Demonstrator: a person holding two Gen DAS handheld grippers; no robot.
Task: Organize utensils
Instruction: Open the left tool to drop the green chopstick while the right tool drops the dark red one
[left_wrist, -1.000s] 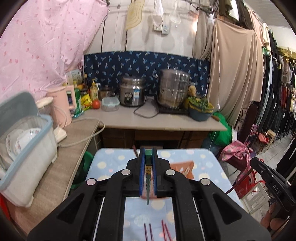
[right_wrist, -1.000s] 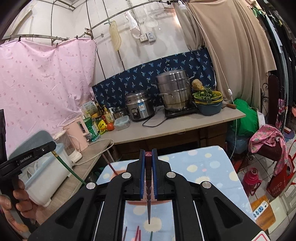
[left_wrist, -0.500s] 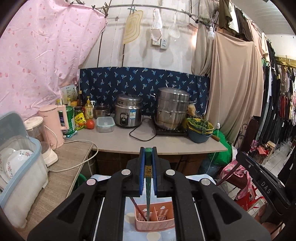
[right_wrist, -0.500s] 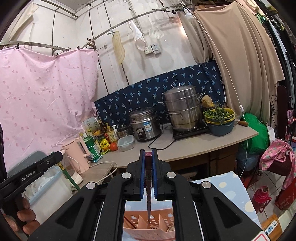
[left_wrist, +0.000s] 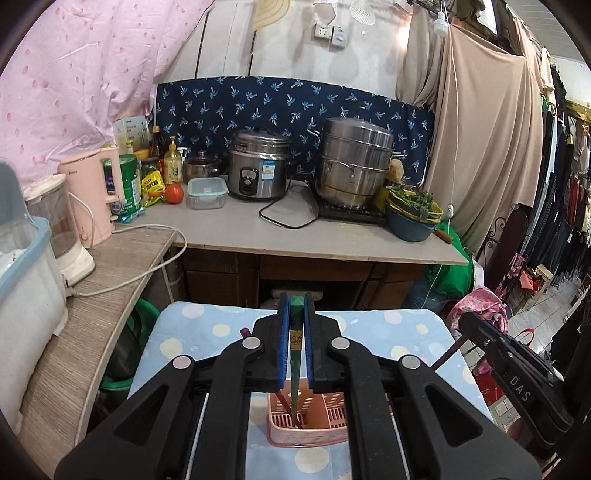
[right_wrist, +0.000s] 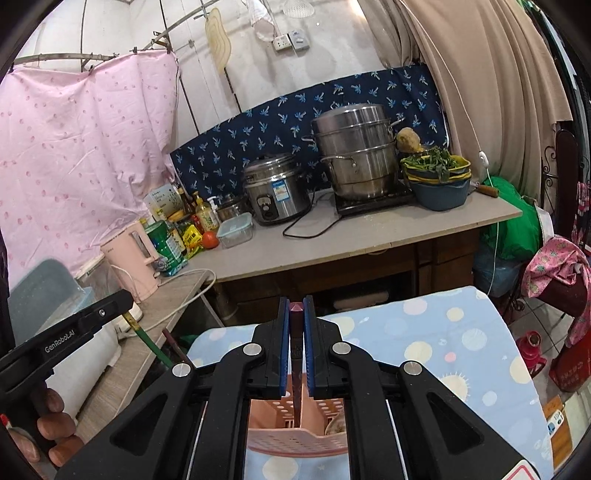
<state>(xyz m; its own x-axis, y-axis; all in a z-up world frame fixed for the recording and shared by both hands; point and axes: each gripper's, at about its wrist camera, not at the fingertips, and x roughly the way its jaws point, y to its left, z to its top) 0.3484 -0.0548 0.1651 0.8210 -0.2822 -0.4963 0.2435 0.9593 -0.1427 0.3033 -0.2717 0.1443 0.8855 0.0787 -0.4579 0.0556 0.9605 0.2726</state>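
Note:
My left gripper (left_wrist: 295, 301) is shut on a green chopstick (left_wrist: 294, 354) that hangs tip down into a pink slotted basket (left_wrist: 325, 424) on the dotted blue tablecloth (left_wrist: 388, 328). A dark red chopstick (left_wrist: 244, 334) leans in the basket's left part. My right gripper (right_wrist: 296, 302) is shut on a maroon chopstick (right_wrist: 296, 354), its tip inside the same basket (right_wrist: 295, 443). In the right wrist view the left gripper (right_wrist: 74, 332) is at the left edge with the green chopstick (right_wrist: 147, 341) below it. In the left wrist view the right gripper (left_wrist: 517, 380) is at the right edge.
Behind the table a counter (left_wrist: 332, 240) bears a rice cooker (left_wrist: 258, 170), a steel steamer (left_wrist: 354, 162) and a bowl of greens (left_wrist: 413, 214). A side shelf on the left holds a pink kettle (left_wrist: 96, 199) and a dish bin (left_wrist: 22, 280). Clothes hang at the right.
Both grippers have carried their chopsticks forward from the loose ones on the cloth and down over the pink basket. The chopstick tips now reach into it.

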